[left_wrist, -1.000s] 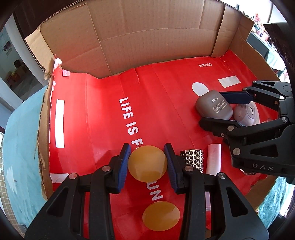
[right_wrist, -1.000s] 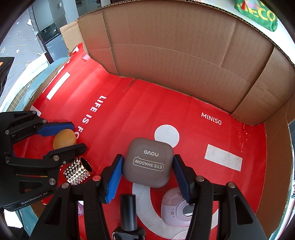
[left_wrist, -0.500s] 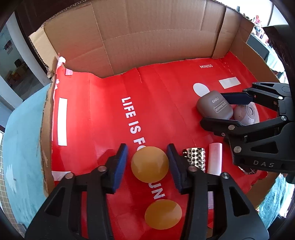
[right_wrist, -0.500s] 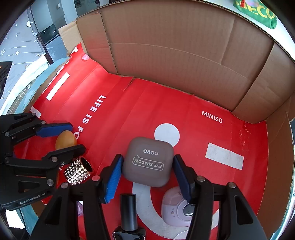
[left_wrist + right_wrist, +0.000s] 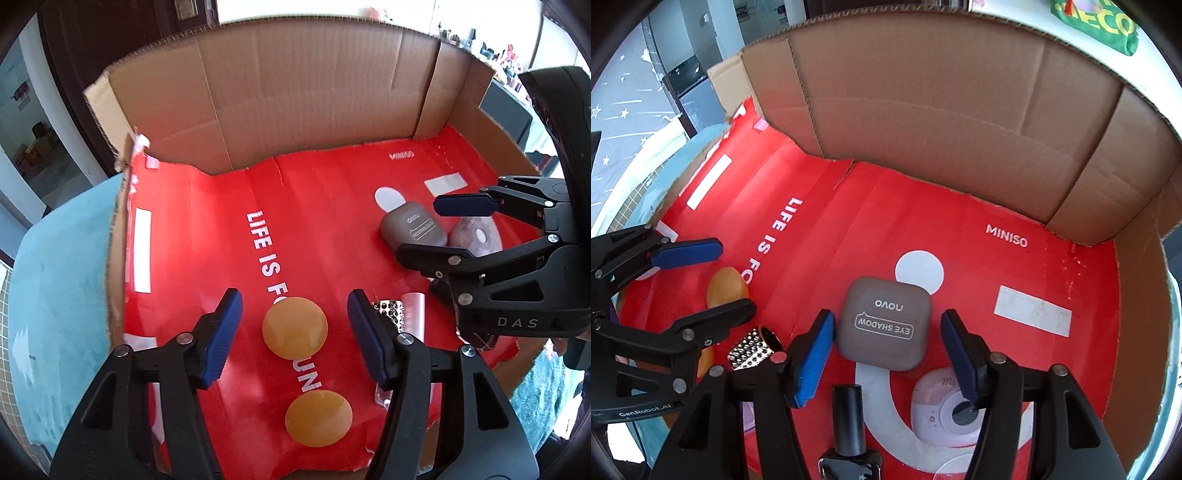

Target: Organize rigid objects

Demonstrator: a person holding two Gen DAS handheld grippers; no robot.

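Sitting in a cardboard box (image 5: 303, 107) lined with red printed paper (image 5: 207, 236), everything is on the floor of it. Left gripper (image 5: 295, 321): jaws have just been opening, now released, with clear gaps on both sides of the amber disc (image 5: 294, 328) lying flat between the blue pads (image 5: 225, 339). Second amber disc (image 5: 318, 412) lies nearer the box's front edge, apart from the first. Just right of the left gripper: studded metal cylinder (image 5: 750, 349) on its side, pink tube (image 5: 413, 314) beside it. Right gripper (image 5: 888, 330): jaws also just been opening, now let go; grey eye shadow case (image 5: 884, 323) sits flat between the pads, left pad very close to its edge, right pad clearly off it. Black bottle (image 5: 849, 424) stands near the front, below the case. Pink round compact (image 5: 942, 410) lies right of the bottle, partly behind the right finger (image 5: 964, 365).
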